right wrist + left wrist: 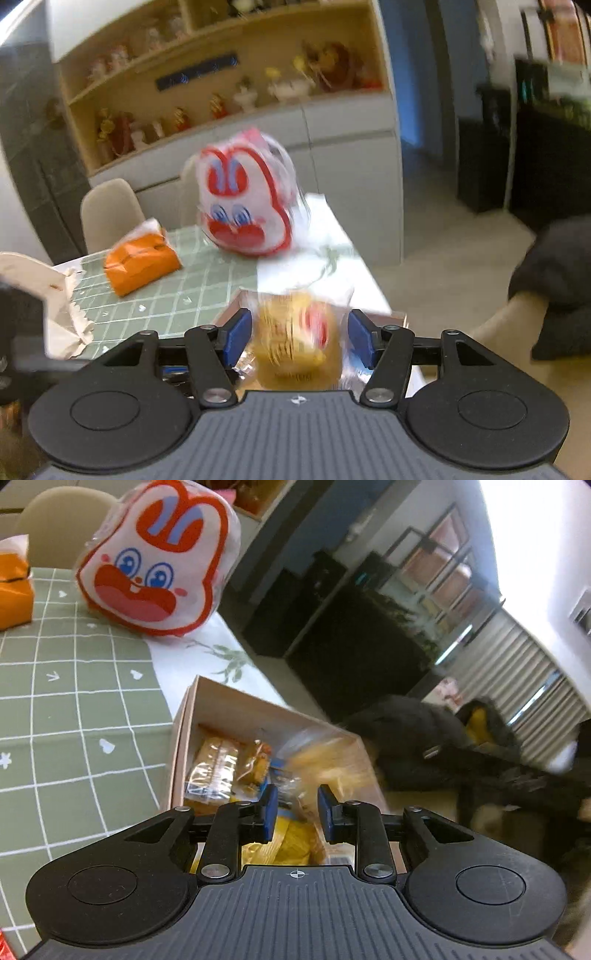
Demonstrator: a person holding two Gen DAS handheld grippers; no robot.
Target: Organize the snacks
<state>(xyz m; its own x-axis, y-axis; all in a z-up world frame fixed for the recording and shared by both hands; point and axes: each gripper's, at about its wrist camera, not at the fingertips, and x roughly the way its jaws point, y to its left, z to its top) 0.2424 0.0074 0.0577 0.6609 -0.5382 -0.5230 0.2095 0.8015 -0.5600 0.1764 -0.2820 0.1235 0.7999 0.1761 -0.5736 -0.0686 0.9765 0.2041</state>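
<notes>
One worktop (74, 709) carries one rabbit-faced bag (159, 557), one orange pack (140, 264) and one cardboard box (221, 709) of wrapped snacks at the worktop's edge, with open green cloth to the left. The left tongs (297, 810) stand slightly apart, empty, above the box. The right tongs (299, 338) clamp one yellow snack packet (295, 339).

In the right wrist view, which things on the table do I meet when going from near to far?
Yellow snack packet between the right gripper fingers, then the orange tissue pack, then the rabbit-face bag, farthest.
</notes>
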